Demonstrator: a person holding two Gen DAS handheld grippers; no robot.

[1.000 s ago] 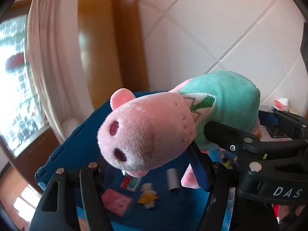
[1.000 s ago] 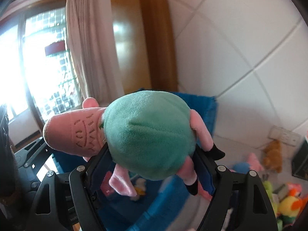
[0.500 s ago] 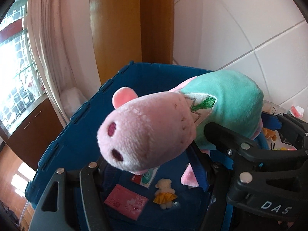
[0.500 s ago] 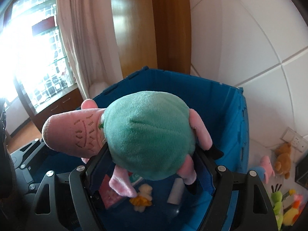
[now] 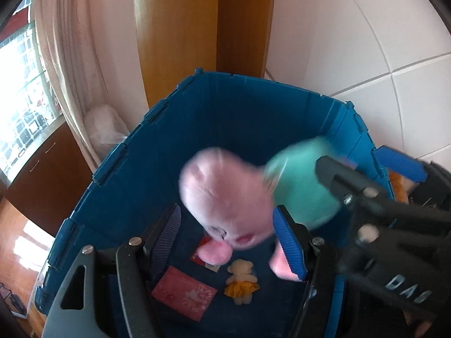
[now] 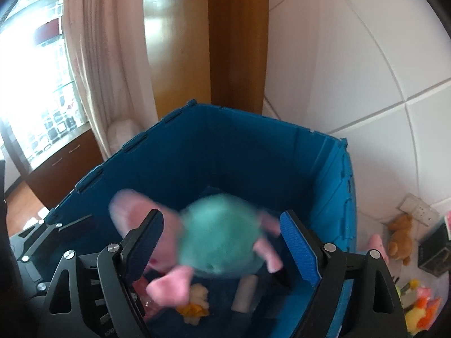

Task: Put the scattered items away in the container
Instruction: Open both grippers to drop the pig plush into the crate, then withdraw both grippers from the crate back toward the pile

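Observation:
A plush pig (image 5: 228,200) with a pink head and teal body is motion-blurred, dropping inside the blue crate (image 5: 225,107). My left gripper (image 5: 228,238) is open above the crate, its pads clear of the pig's head. My right gripper (image 6: 224,242) holds nothing. Its jaws are opening, and the teal body (image 6: 220,239) hangs between them with a gap on each side. On the crate floor lie a small teddy in a yellow skirt (image 5: 242,280), a pink packet (image 5: 183,293) and a grey tube (image 6: 245,293).
The crate (image 6: 225,140) stands in a corner against a white tiled wall and a wooden door frame. A curtain and a plastic bag (image 5: 104,129) are on its left. Several plush toys, including a brown bear (image 6: 398,239), lie on the floor to its right.
Both grippers have come over the crate and tilted down. The right jaws have widened. The pig has slipped out of them and sunk into the crate, now blurred.

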